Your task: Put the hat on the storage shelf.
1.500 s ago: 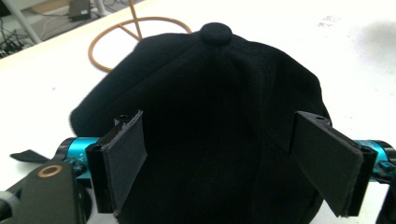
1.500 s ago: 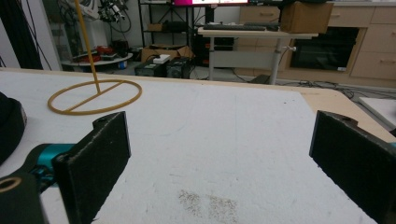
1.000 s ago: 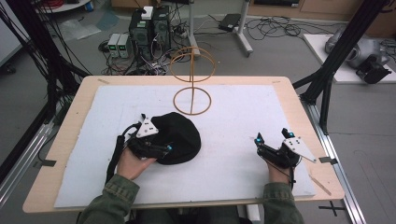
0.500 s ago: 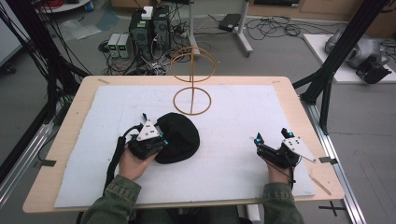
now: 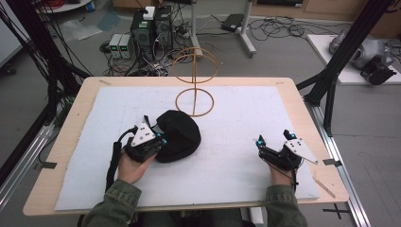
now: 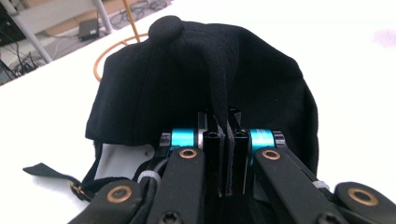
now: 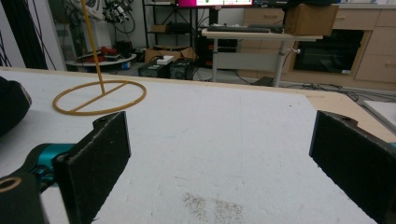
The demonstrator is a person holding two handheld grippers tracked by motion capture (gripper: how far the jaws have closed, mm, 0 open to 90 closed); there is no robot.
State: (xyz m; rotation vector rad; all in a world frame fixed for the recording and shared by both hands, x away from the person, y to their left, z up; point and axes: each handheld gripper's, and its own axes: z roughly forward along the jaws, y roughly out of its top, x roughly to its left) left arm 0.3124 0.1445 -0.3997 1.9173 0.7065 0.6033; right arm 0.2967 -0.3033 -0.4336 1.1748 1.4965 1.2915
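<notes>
Left gripper (image 6: pixel 227 140) pinches the black cap (image 5: pixel 177 135); right gripper (image 5: pixel 274 147) rests wide open.
Soft, light fabric: hold the stiffer seam ridge near the tabletop's left.

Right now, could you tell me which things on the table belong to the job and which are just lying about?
In the job:
- black cap, pinched by the left gripper
- wire hat stand, probably

Lying about:
- right gripper, open, idle on the white mat

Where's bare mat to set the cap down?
Bare: the mat between the cap and the right hand-held gripper, and the far right beside the wire stand. Crowded: around the cap, left hand-held gripper and stand base.
</notes>
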